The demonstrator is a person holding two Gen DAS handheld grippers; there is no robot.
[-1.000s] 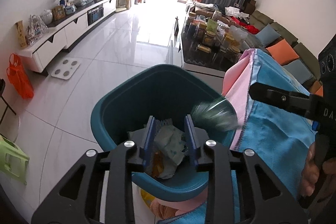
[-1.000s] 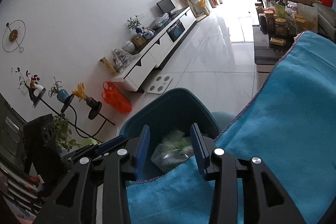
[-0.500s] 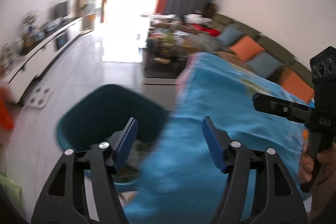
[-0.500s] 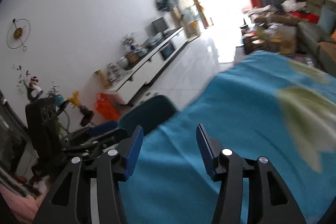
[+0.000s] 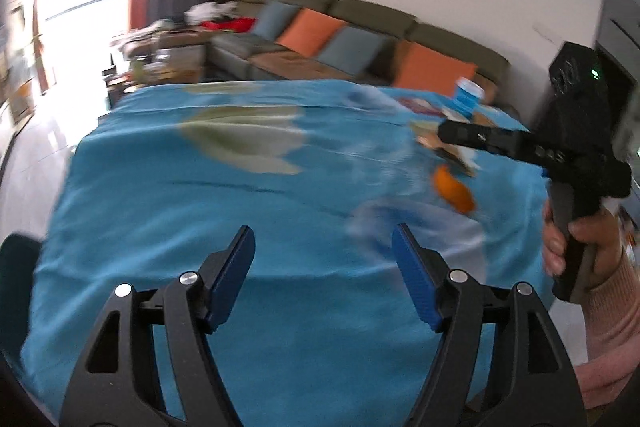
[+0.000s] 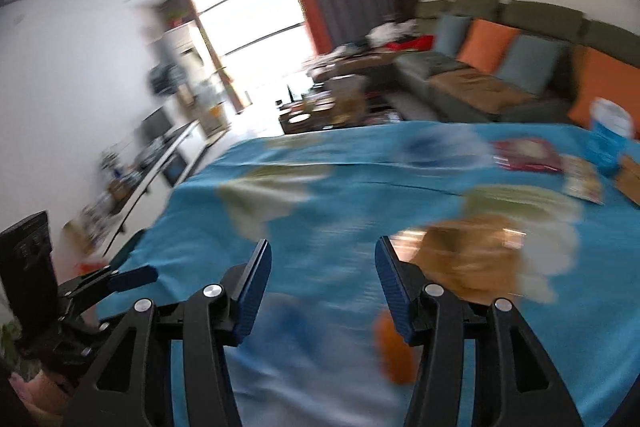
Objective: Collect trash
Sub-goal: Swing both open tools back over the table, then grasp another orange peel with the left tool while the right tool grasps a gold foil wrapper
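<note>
Both the left gripper (image 5: 323, 251) and the right gripper (image 6: 323, 269) gape wide, empty. The orange scrap (image 5: 453, 188), right of centre on the blue cloth (image 5: 168, 195), looks light and soft; pinching its middle should suit.

Both wrist views close above blue tablecloth (image 5: 168, 211) (image 6: 328, 163), facing sofa (image 5: 360, 23) (image 6: 472, 75) — tabletop shared.
</note>
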